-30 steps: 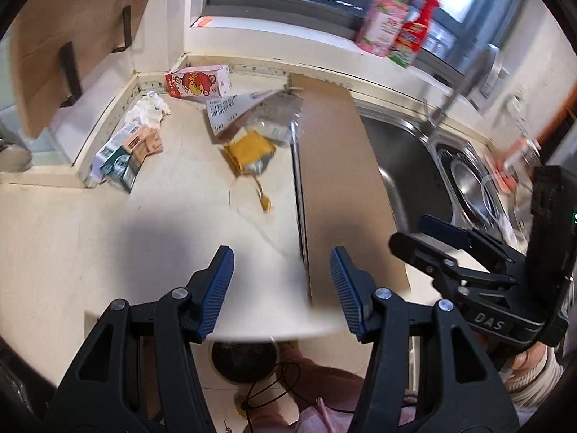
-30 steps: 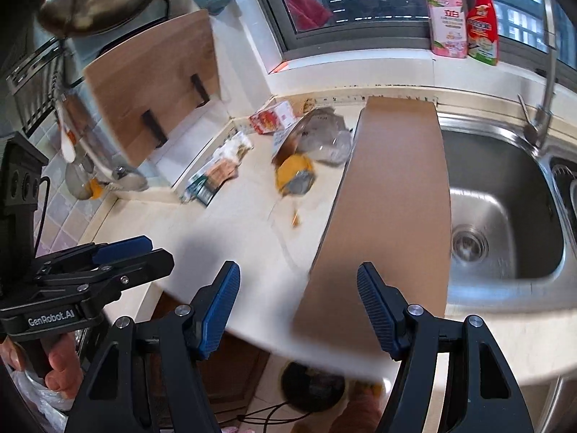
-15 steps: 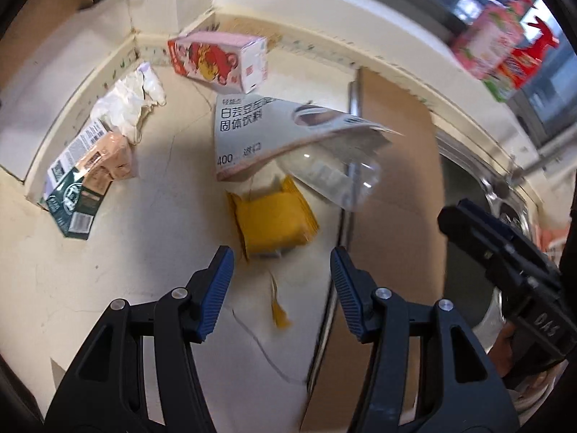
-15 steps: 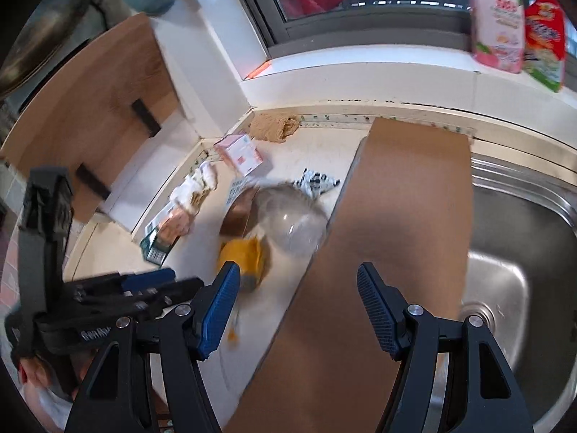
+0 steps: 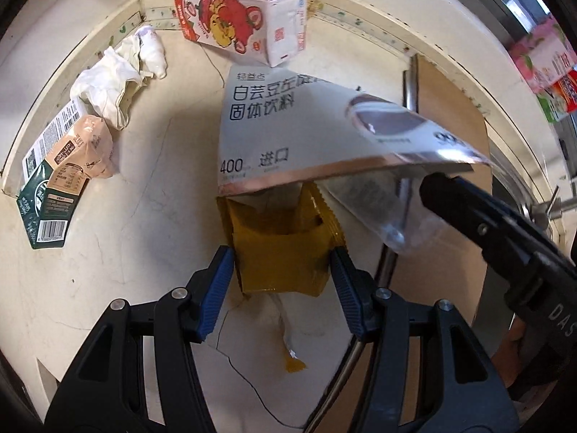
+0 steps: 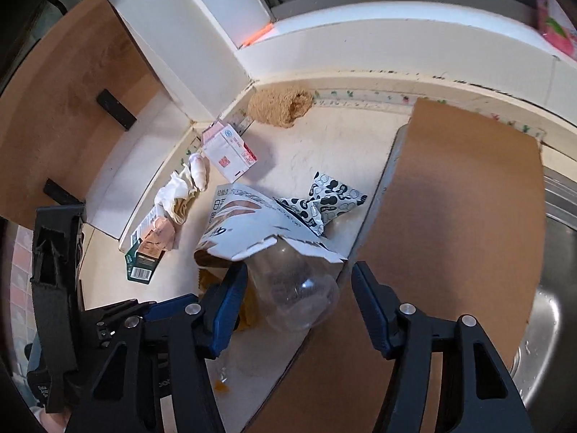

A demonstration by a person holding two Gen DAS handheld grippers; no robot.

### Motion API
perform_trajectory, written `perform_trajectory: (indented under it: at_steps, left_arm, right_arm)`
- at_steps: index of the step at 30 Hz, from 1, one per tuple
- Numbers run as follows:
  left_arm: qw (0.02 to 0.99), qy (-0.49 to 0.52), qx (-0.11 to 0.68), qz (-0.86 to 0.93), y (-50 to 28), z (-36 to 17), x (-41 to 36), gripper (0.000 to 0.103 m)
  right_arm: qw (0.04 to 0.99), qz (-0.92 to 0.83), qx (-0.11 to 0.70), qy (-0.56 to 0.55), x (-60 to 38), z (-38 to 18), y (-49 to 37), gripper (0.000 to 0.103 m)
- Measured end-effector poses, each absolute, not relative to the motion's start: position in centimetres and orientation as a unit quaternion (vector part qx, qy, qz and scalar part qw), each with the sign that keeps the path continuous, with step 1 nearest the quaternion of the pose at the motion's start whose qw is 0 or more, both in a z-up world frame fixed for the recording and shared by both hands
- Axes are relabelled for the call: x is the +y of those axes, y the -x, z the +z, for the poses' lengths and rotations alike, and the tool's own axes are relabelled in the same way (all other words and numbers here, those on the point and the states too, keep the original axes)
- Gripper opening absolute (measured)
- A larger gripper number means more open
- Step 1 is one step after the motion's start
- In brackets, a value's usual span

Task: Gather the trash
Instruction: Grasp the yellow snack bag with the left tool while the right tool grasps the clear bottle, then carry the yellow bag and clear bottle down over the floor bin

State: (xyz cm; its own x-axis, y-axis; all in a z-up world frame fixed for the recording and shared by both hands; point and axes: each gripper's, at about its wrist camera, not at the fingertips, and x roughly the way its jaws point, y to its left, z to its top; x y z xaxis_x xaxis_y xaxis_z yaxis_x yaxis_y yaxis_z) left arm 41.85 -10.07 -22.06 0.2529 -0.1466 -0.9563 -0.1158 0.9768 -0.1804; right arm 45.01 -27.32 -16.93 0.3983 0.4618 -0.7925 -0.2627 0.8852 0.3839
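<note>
Left wrist: left hand-held gripper (image 5: 281,278) tilted steeply down | jaws apart astride yellow packet (image 5: 281,252), not pressing

Hidden: yellow packet (image 5: 279,252) top under white pouch (image 5: 288,122) | Cut off: sink (image 6: 551,252) at right edge | Blurred: windowsill bottles (image 5: 544,57)

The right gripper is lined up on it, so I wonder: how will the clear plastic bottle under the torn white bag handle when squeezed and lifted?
The clear plastic bottle looks empty, so probably light. Its thin walls may dent as the right gripper closes around it. Lying on its rounded side, it could roll, and lifting may drag the torn white bag along.
</note>
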Motion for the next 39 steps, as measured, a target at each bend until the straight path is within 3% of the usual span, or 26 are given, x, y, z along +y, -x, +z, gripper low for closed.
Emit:
perform_trajectory:
  at_steps: [2,17,32,39]
  left_arm:
    - [0.782,0.112,0.612,-0.008,-42.0,-22.4,-9.8,0.053]
    - [0.767,0.153,0.623,0.000,-40.1,-23.4,-5.5,0.052]
    - [0.781,0.160,0.603,-0.007,-36.0,-21.5,-2.7,0.012]
    - [0.794,0.137,0.592,-0.034,-31.9,-19.0,-2.8,0.010]
  right_arm:
    - [0.821,0.227,0.514,-0.099,-26.8,-17.6,-45.7,0.054]
    - [0.787,0.277,0.548,-0.065,-23.1,-19.5,-46.3,0.054]
    - [0.784,0.282,0.550,-0.065,-22.4,-19.7,-43.2,0.049]
    - [0.786,0.282,0.543,-0.092,-24.3,-18.6,-38.9,0.049]
